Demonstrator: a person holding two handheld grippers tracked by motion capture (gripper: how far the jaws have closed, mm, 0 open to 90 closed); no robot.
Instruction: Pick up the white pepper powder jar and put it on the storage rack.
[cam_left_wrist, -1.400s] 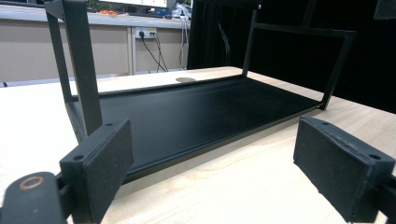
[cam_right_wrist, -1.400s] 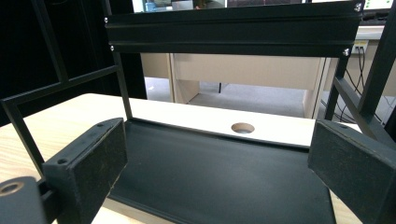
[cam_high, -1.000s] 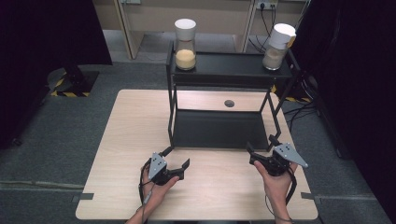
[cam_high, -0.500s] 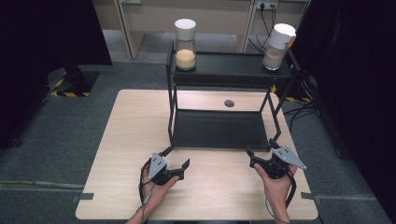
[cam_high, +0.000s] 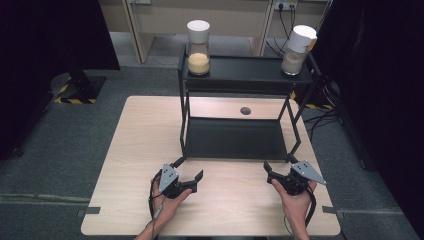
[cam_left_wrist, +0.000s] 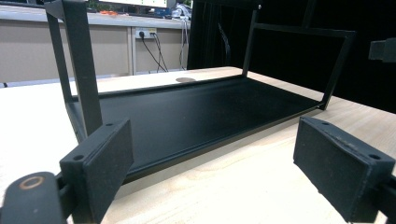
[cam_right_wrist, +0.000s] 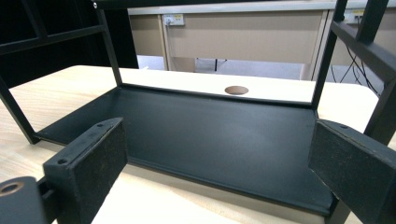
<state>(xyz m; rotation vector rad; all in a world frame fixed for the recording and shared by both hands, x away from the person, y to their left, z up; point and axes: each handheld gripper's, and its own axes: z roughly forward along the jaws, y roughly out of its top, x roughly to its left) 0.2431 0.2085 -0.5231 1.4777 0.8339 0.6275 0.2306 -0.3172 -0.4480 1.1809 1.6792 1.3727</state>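
Note:
A black two-tier metal rack (cam_high: 240, 75) stands on the far half of the wooden table (cam_high: 140, 140). On its top shelf, a jar of yellow grains with a white lid (cam_high: 198, 47) stands at the left. A white-lidded jar of beige grains (cam_high: 298, 50) stands at the right corner. The lower shelf (cam_left_wrist: 196, 109) (cam_right_wrist: 219, 135) is bare. My left gripper (cam_high: 188, 169) (cam_left_wrist: 219, 163) rests open near the rack's front left leg, with nothing between its jaws. My right gripper (cam_high: 278, 163) (cam_right_wrist: 219, 168) is open near the front right leg, also holding nothing.
A round cable hole (cam_high: 245, 110) sits in the table behind the rack's lower shelf. Bare tabletop lies left of the rack and along the front edge. Cables (cam_high: 325, 117) trail on the floor at the right, and dark curtains flank both sides.
The right gripper has drifted slightly toward the table's front edge. The left gripper and both jars have not moved.

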